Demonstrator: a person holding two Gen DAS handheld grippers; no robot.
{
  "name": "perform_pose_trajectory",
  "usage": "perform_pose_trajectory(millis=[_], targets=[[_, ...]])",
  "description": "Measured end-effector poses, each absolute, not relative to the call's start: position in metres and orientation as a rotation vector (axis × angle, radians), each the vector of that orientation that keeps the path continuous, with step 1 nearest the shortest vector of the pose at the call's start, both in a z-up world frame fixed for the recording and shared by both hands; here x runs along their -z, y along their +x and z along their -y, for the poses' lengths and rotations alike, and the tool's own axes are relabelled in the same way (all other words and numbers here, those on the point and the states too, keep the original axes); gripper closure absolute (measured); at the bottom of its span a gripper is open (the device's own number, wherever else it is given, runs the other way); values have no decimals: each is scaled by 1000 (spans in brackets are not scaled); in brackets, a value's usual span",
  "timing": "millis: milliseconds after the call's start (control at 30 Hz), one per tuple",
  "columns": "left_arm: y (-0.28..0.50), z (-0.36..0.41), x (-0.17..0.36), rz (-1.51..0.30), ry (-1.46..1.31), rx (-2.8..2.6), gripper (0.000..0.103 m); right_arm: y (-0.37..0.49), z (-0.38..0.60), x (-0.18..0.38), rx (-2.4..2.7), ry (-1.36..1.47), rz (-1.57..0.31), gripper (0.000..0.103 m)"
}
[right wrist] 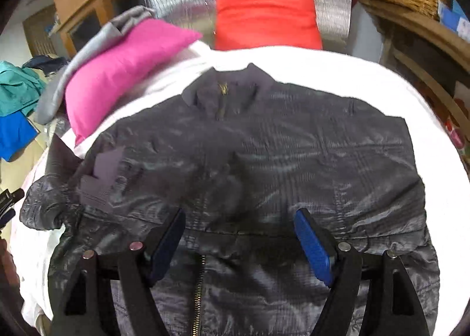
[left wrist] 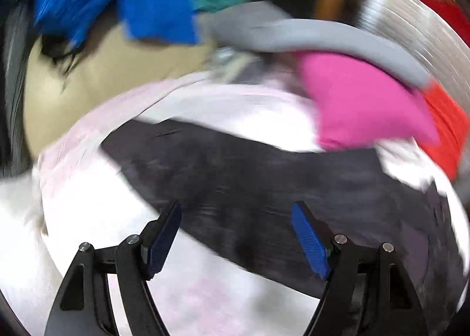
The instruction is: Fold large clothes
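Bed: white sheet [right wrist: 337, 71] with a pink pillow [right wrist: 123, 63] and a red pillow [right wrist: 264, 13] at the top.
Jacket: dark jacket [right wrist: 264, 154] lies flat, middle of the frame, zipper [right wrist: 198, 292] at the bottom.
Right gripper [right wrist: 239, 243]: wide open above the jacket's lower part, holding nothing.
Left gripper [left wrist: 235, 240]: wide open, empty, over the blurry dark jacket [left wrist: 249, 189].

We note bare white bed sheet [right wrist: 337, 68] around the dark jacket [right wrist: 264, 154] on the far and right sides, open for passage. On the left, a pink pillow [right wrist: 123, 65] and grey garment [right wrist: 88, 51] crowd the jacket's shoulder. A red pillow [right wrist: 264, 16] blocks the far edge.
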State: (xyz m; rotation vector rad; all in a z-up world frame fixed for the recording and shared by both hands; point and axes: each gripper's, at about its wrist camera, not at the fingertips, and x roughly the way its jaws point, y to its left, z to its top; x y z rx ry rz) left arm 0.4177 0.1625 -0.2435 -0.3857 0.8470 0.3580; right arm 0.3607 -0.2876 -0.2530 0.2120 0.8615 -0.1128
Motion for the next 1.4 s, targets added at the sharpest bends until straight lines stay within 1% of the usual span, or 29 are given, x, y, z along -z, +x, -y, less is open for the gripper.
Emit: perform_pose_trajectory(millis=[167,233,267,333,400,500,533,567,633,667,733,867,1000,1100,1233,1400], targets=[[419,-251,288,-905,-697,-415,25,357,293,252,122,230,-848,23],[422,-268,303,-927,-732,-433,26,359,298,252,124,245,-847,23],[421,-274,309,-928,-747,-428,28,359,300,251,126,249,-846,23],[424,-276,309,-898,-738,-415,28,361,301,251,132,253,-845,23],[428,-279,310,-881,-739,-380,36,360,305,250,137,258,-846,23],[434,-281,312,-852,-716,-386,55,359,312,250,144,274,-840,23],[436,-281,311,-842,-710,-380,72,358,315,250,146,284,-840,23],[438,-281,311,-835,-723,-361,85,357,318,250,149,293,-839,23],[442,-283,308,-813,-742,-344,93,354,327,248,160,318,-827,23],[442,-278,300,-787,-722,-337,95,351,332,247,170,330,-818,23],[443,-266,284,-744,-668,-323,96,347,341,245,190,352,-803,23],[441,-218,235,-646,-554,-226,97,338,366,244,224,429,-782,23],[429,-147,185,-539,-441,-83,98,328,391,244,263,498,-766,23],[417,-84,157,-491,-358,39,98,318,410,243,288,548,-744,23],[403,12,143,-492,-262,226,98,303,441,245,313,647,-712,23],[384,132,159,-577,-140,464,98,289,475,252,352,741,-695,23]])
